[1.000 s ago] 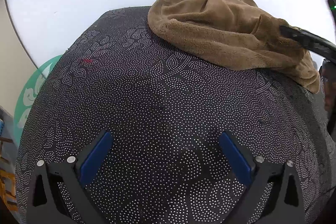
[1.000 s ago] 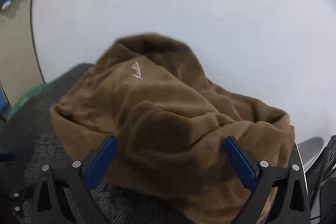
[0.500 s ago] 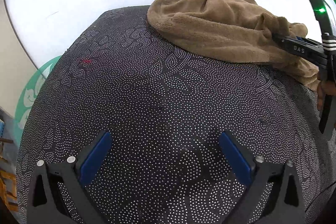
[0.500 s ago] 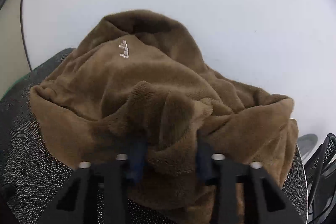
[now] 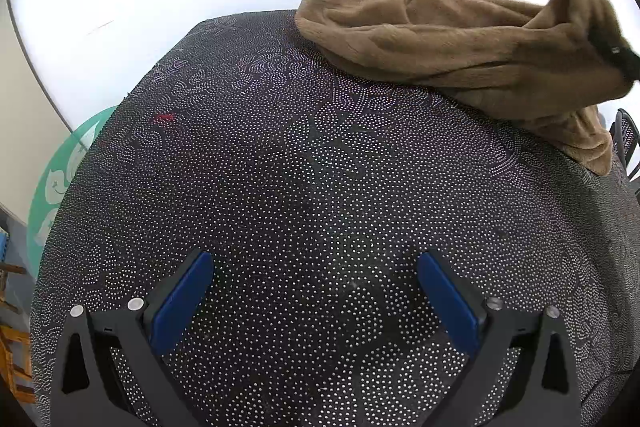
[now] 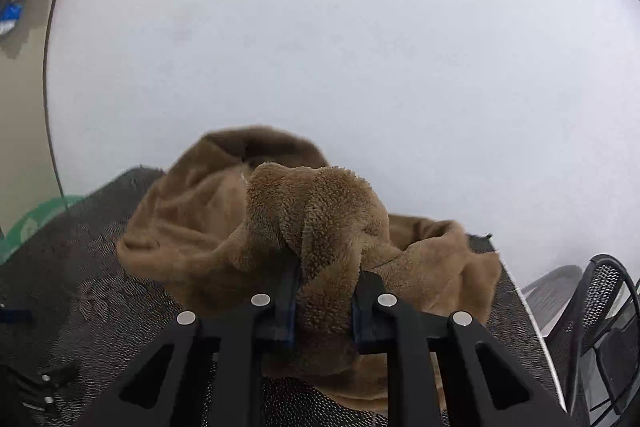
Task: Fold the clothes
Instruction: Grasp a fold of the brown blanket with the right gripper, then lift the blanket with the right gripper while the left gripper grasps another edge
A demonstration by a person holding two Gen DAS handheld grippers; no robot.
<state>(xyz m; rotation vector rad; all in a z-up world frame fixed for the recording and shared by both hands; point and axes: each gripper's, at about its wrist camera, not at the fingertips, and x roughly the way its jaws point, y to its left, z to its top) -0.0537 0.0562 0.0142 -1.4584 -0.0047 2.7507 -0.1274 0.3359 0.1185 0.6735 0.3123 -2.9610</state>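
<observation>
On the dotted cloth (image 5: pixel 304 187), fuzzy brown garment (image 5: pixel 440 39) bunched

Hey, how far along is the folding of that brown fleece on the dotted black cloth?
Barely begun. Done: nothing is folded; the brown fleece is a crumpled heap at the far edge of the dotted black cloth. In hand: the right gripper has just been closing and pinches a bunch of fleece, raised off the heap. The left gripper hangs open over bare cloth. Left: spreading it flat and every fold.
</observation>
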